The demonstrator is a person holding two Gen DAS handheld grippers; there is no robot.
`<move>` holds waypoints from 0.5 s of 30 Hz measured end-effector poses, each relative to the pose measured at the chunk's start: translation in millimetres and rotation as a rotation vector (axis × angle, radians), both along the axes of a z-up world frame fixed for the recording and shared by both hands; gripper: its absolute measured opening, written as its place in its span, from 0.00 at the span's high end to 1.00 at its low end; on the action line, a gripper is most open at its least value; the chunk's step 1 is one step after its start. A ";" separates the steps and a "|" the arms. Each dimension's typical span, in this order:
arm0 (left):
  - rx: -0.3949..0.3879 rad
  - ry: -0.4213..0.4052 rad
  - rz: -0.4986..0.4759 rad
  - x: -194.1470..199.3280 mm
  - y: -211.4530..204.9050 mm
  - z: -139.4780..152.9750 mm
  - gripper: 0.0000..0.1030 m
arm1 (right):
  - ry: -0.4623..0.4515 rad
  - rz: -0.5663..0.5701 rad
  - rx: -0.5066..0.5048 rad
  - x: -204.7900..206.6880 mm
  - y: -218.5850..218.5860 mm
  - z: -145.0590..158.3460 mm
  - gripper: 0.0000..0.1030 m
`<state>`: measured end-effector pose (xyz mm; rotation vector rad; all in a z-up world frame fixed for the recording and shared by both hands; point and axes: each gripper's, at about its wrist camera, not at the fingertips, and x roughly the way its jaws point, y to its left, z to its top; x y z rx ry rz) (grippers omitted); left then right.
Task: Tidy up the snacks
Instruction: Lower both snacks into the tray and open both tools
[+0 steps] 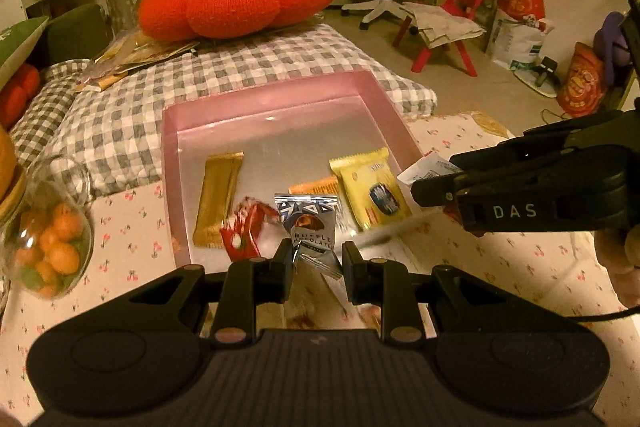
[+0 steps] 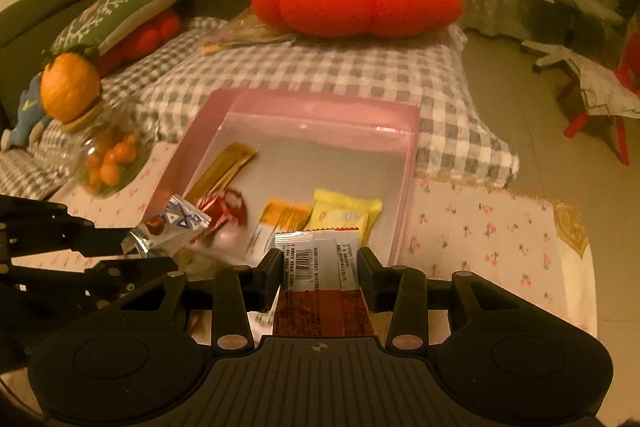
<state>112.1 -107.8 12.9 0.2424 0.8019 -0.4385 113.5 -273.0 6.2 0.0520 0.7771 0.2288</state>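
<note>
Low in the left view, the left gripper pinches a "TRUFFLE CHOCOLATE" packet before the pink box; the right gripper clamps a barcoded red-and-white bar.

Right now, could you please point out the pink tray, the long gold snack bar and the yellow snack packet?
pink plastic tray [image 1: 264, 95]: left wrist view, on its far wall.
long gold snack bar [image 1: 218, 199]: left wrist view, middle of the wrapper.
yellow snack packet [image 2: 346, 213]: right wrist view, centre of its visible face.
</note>
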 end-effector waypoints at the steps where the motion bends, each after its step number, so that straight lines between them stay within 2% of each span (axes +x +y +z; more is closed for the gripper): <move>1: 0.003 0.000 0.002 5.2 -2.3 0.0 0.78 | -0.001 -0.004 0.001 5.5 -0.1 0.4 0.62; 7: 0.034 0.003 0.011 35.6 -14.6 -6.5 0.78 | -0.014 -0.042 0.017 37.3 -4.7 0.9 0.62; 15: 0.084 0.023 0.029 71.5 -24.9 -23.0 0.78 | -0.025 -0.064 0.035 72.3 -10.8 -13.2 0.62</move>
